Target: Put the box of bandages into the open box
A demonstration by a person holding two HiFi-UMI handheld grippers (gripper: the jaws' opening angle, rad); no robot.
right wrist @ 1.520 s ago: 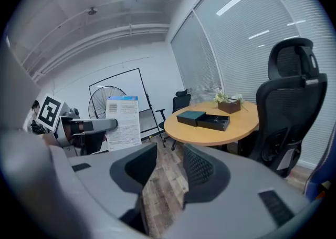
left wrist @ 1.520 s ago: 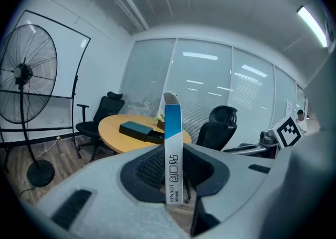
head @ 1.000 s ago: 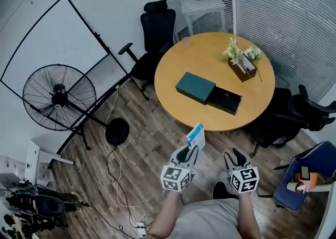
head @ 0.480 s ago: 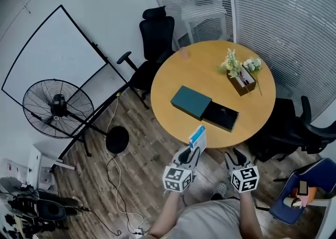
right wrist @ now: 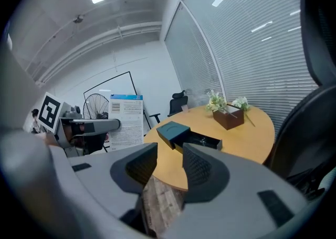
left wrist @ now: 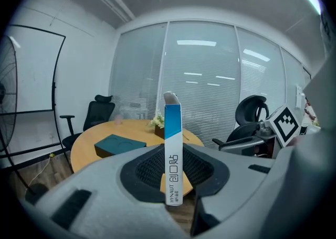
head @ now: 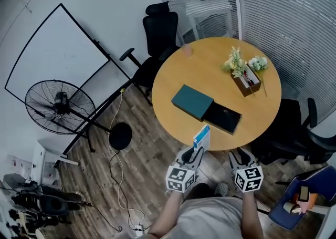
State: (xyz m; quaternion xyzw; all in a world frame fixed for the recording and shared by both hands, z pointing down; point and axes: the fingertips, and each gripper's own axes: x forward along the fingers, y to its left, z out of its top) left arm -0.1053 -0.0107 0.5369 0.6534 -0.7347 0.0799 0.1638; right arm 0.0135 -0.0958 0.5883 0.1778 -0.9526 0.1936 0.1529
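The left gripper [head: 192,155] grips the bandage box [left wrist: 172,148], which stands upright and edge-on between its pads, in the air by the near edge of the table [head: 210,70]. The right gripper [right wrist: 165,165] beside it has its jaws a little apart with nothing between them. The open box [head: 223,118] lies on the table, apart from the bandage box, its teal lid [head: 192,101] touching the dark tray's left end.

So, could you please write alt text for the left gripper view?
A thin blue and white box of bandages stands upright, clamped in the left tongs. Behind it is a round wooden table with a dark teal box and flowers.
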